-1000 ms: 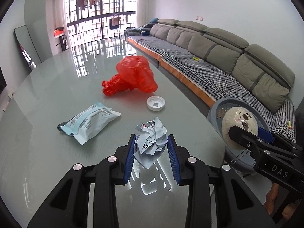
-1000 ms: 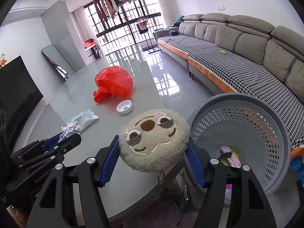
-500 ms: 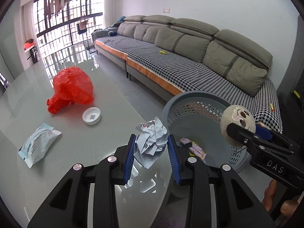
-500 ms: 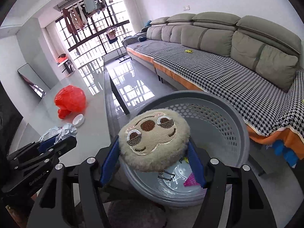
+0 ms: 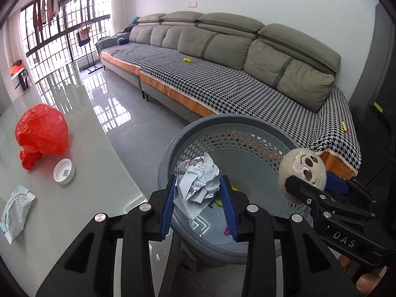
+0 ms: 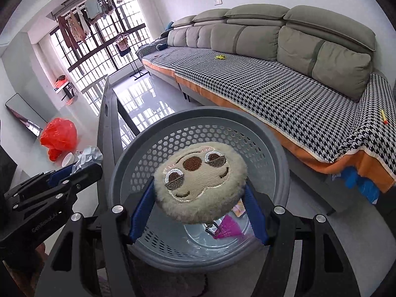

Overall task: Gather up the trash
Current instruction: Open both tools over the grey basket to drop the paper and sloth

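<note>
My left gripper [image 5: 198,198] is shut on a crumpled white paper [image 5: 198,185] and holds it above the near rim of a grey perforated basket [image 5: 237,133]. My right gripper [image 6: 198,198] is shut on a round beige plush toy [image 6: 198,180] with a stitched face and holds it over the same basket [image 6: 277,143]. The plush [image 5: 303,167] and right gripper also show at the right of the left wrist view. The paper [image 6: 89,157] shows at the left of the right wrist view. Small coloured scraps lie on the basket floor [image 6: 227,230].
On the glass table [image 5: 94,153] lie a red plastic bag [image 5: 40,133], a white cap [image 5: 63,171] and a pale blue packet [image 5: 16,209]. A long grey sofa [image 5: 222,57] with a houndstooth cover runs behind the basket. Glossy floor lies between.
Both grippers have swung right, off the table and over the basket, each still holding its item. The table trash now sits far left.
</note>
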Tool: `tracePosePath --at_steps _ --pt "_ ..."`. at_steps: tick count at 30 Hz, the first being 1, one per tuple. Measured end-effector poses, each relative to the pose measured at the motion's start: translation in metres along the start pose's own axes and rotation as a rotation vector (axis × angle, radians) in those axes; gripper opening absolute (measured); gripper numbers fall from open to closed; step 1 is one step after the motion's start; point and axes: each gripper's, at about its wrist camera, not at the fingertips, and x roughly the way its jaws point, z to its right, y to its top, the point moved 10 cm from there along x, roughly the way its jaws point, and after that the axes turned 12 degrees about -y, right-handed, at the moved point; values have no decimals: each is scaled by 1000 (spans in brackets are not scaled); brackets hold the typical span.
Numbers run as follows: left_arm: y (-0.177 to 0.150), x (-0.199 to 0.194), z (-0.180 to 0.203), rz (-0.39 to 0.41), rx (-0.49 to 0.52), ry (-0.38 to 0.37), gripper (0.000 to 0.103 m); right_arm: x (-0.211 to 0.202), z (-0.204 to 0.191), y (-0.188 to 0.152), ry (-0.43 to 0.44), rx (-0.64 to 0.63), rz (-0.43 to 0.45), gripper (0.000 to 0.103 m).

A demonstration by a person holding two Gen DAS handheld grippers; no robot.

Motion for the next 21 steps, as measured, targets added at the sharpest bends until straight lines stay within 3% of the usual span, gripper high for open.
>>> tracePosePath --at_steps 4,6,8,10,21 --pt "7 10 4 -7 -2 -5 39 6 8 4 -12 10 1 65" --pt "8 12 4 -6 -1 -1 47 8 10 5 -16 12 -1 68" --pt "9 12 5 0 -3 3 64 9 12 6 -19 15 3 74" --pt "9 11 4 7 -3 6 69 8 13 6 -17 17 11 78" --pt "9 0 -7 17 -32 31 71 7 8 5 -23 14 9 79"
